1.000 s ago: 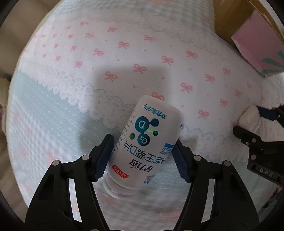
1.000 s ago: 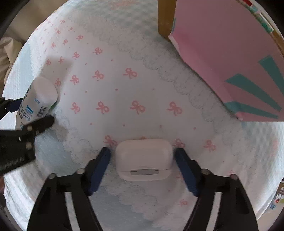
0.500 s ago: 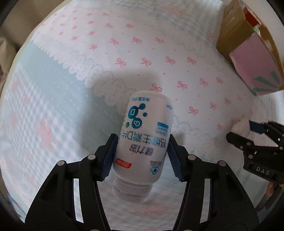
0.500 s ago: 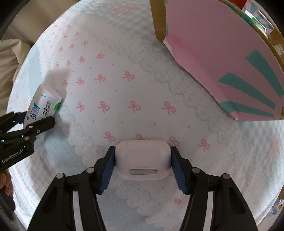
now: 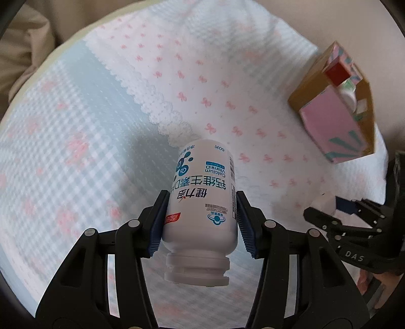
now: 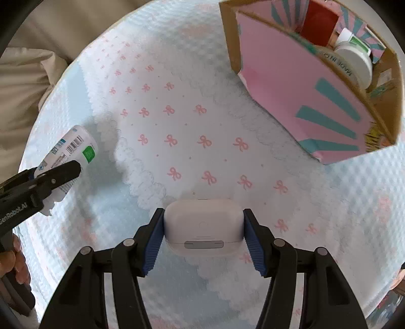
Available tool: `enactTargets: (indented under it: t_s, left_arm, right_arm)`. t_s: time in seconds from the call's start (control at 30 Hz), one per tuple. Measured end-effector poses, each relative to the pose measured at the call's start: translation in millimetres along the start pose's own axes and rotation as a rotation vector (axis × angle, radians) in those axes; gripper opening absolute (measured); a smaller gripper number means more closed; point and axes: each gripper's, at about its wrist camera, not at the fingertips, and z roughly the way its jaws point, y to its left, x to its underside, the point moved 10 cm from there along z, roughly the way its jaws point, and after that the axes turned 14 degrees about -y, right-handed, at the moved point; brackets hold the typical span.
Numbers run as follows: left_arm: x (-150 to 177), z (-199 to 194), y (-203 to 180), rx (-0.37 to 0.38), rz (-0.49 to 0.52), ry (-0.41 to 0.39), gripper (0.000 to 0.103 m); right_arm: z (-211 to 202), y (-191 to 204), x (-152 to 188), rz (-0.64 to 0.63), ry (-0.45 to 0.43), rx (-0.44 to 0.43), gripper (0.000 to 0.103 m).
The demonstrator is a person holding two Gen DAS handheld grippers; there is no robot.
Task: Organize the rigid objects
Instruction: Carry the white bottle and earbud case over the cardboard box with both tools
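My left gripper point(image 5: 201, 222) is shut on a white vitamin bottle point(image 5: 202, 200) with blue print, cap toward the camera, held above the cloth. My right gripper point(image 6: 203, 231) is shut on a white earbud case point(image 6: 203, 224), also lifted off the cloth. The bottle also shows in the right wrist view point(image 6: 69, 157) at the left, in the left gripper. An open cardboard box point(image 6: 329, 101) with a pink and teal side stands at the upper right; it also shows in the left wrist view point(image 5: 334, 119). The right gripper point(image 5: 336, 215) shows at the right in the left wrist view.
A white and pale blue cloth point(image 6: 189, 121) with pink bows covers the surface. The box holds a red item point(image 6: 320, 24) and a white jar point(image 6: 354, 62). Beige fabric point(image 6: 22, 70) lies beyond the cloth's left edge.
Both grippers closed on their objects and rose: the bottle and the earbud case left the cloth. The box now shows its open top and contents.
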Motion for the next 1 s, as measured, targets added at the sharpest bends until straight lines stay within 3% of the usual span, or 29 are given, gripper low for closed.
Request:
enactTargets:
  t_s: [0.2,0.6,0.83,1.0]
  left_arm:
    - [-32,-38,-35,0.007,-0.021,-0.088,0.048]
    - [-105,-120,-134,0.073,-0.033,-0.257,0.047]
    - [-154,-115,-198,0.102,-0.052,-0.294,0.047]
    - [-184,-98,-239,0.059,-0.058,-0.307,0.047]
  right_arm:
    - [-53,-6,-1,-0.027,-0.059,-0.024,0.056]
    - [-173,-32,-77,-0.060,-0.169,-0.082,0.056]
    - [-211,-79,-136,-0.055,-0.223,-0.100,0.056]
    - [-216,-123,-187,-0.088,-0.231,-0.119,0.056]
